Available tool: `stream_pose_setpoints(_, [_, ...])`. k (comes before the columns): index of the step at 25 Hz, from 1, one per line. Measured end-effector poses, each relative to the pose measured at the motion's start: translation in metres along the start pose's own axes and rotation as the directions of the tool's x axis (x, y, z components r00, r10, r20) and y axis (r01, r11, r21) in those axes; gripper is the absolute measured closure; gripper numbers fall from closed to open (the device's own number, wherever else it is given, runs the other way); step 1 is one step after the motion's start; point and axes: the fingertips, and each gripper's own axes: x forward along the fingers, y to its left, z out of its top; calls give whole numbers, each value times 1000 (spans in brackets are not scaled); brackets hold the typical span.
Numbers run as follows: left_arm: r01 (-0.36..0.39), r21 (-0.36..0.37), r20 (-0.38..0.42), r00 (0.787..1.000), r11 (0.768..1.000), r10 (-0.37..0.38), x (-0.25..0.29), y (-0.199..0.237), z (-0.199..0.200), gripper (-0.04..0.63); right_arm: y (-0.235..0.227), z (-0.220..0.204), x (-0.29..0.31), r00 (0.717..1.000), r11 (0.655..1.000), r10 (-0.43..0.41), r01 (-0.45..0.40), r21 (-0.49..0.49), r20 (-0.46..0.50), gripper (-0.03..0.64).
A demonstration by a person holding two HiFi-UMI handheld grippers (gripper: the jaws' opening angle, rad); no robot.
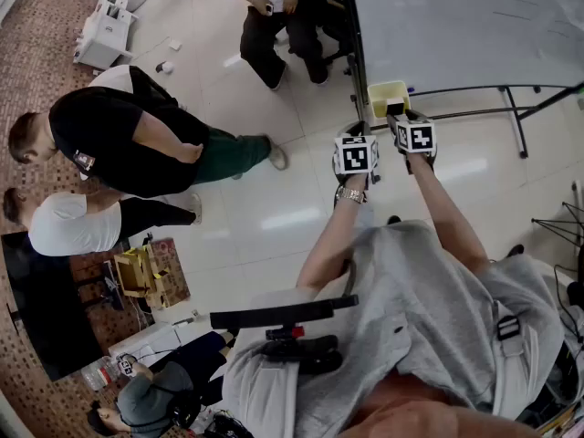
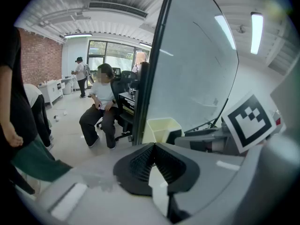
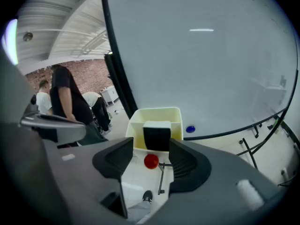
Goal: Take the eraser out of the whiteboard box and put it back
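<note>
A cream whiteboard box [image 3: 154, 111] hangs at the lower left corner of the whiteboard [image 3: 201, 55]. A black eraser [image 3: 157, 138] with a pale top stands upright inside it. My right gripper [image 3: 151, 145] is open, its jaws reaching to the box's near rim, and the eraser sits just ahead between the tips without being pressed. In the head view the right gripper [image 1: 399, 117] is at the box [image 1: 387, 89]. My left gripper [image 1: 358, 137] hangs just left of it with its black pads [image 2: 136, 161] closed together on nothing. The box [image 2: 159, 128] lies ahead of them.
A red round piece [image 3: 151, 161] shows below the box and a blue magnet [image 3: 189, 129] sticks to the board. The board's stand legs [image 1: 511, 108] spread over the floor. A person sits on a chair [image 1: 274, 16] beside the board; others stand at the left [image 1: 119, 140].
</note>
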Motion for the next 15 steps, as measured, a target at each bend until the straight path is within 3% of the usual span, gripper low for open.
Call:
stream_pose_setpoints(4, [9,13,15,1000,1000,-10,-1,41,23,592,2,8,27,993,996,-92,92,0,-69,319])
stream_pose_setpoints(9, [58,29,-10,998,998,-58,13,60,31,592,10,-1,42,969,983,-183,181,-26,-168,325])
stream_pose_setpoints(11, [81,31,-22,997,996,-80,22,59,34,592,13,-15,42,962,987,-160,161,-15,-223,339])
stream_pose_setpoints(15, [91,29,-11,996,995,-91,35,60,52,592,12,21,23,987,996,-88,85,-30,-137,342])
